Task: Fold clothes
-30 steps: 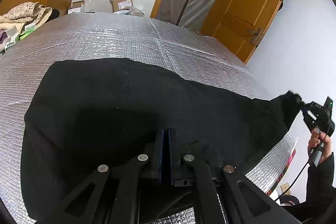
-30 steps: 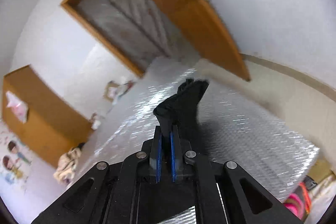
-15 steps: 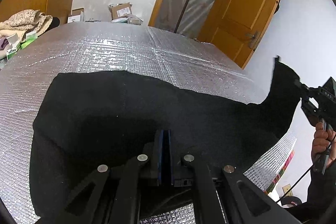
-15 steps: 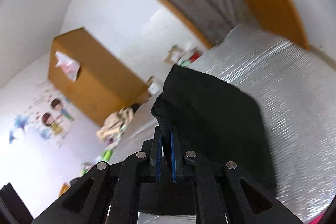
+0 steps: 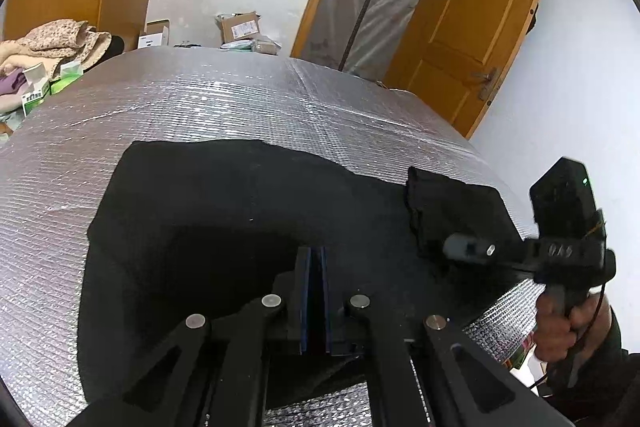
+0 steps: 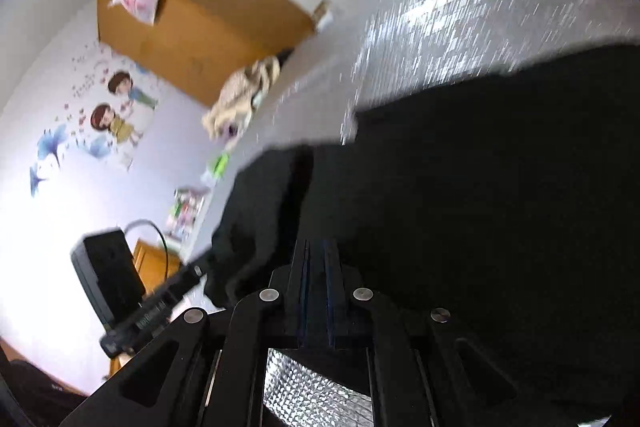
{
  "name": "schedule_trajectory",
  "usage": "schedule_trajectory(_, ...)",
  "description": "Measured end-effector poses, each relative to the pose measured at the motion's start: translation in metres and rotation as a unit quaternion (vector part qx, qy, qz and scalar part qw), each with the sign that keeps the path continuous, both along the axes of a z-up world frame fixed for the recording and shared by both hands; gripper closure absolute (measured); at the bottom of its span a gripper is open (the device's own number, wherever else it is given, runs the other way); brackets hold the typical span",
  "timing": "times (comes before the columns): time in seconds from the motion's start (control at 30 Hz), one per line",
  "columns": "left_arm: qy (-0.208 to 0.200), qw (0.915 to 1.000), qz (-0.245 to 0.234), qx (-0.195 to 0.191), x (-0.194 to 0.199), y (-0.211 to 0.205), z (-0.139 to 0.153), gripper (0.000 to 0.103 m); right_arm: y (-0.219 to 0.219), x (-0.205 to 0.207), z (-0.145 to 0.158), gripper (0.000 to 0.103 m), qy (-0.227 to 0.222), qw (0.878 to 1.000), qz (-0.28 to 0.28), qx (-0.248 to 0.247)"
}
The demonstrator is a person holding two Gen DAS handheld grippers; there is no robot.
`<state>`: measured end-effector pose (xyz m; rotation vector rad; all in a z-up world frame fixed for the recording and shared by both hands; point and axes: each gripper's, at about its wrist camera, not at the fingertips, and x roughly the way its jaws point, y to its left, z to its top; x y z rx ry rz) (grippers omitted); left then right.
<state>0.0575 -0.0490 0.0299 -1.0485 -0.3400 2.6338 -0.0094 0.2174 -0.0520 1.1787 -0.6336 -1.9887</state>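
Note:
A black garment [image 5: 220,219] lies spread on the silver foil-covered table [image 5: 200,99]. My left gripper [image 5: 313,255] is shut on the garment's near edge. My right gripper [image 5: 434,247] comes in from the right, held by a hand [image 5: 560,323]. It is shut on the garment's right corner [image 5: 452,203], which is doubled over onto the cloth. In the blurred right wrist view, the right gripper [image 6: 318,247] pinches black cloth [image 6: 480,167] low over the table [image 6: 460,7]. The left gripper [image 6: 202,265] shows at the lower left, gripping the same cloth.
A heap of light clothes [image 5: 52,43] and small boxes sit past the table's far left corner. Cardboard boxes [image 5: 240,27] stand on the floor behind it. An orange door [image 5: 472,27] hangs open at the back right. A wooden wardrobe [image 6: 192,19] stands against the stickered wall.
The right gripper swung the garment's right corner up off the table's right end and carried it leftward and down onto the cloth. The left gripper stayed put, still shut.

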Motion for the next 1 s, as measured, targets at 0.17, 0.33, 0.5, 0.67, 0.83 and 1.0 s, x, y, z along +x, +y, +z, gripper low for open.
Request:
schedule_trajectory(0.17,-0.001,1.0,0.003,0.002,-0.002,-0.003,-0.001,0.099,-0.022,0.0,0.004,0.096,0.017,0.999,0.03,0.016)
schedule_trajectory(0.33,0.0,1.0,0.002,0.004,-0.001,-0.002,-0.002,0.099,-0.024,0.024,0.028,0.087,0.131,0.984,0.033,0.12)
schedule_trajectory(0.5,-0.003,1.0,-0.002,0.006,-0.002,0.0,-0.004,0.099,-0.023,0.039,0.027,0.067,0.219,0.943,0.054,0.243)
schedule_trajectory(0.67,-0.001,1.0,-0.005,0.004,-0.001,0.003,-0.002,0.099,-0.033,0.038,0.009,0.066,0.223,0.93,0.083,0.28)
schedule_trajectory(0.83,0.002,1.0,0.0,0.001,0.002,0.002,0.002,0.099,-0.044,0.037,0.004,0.061,0.234,0.923,0.113,0.283)
schedule_trajectory(1.0,0.003,1.0,0.001,0.002,0.004,0.001,0.003,0.099,-0.04,0.046,0.005,0.06,0.24,0.919,0.143,0.279)
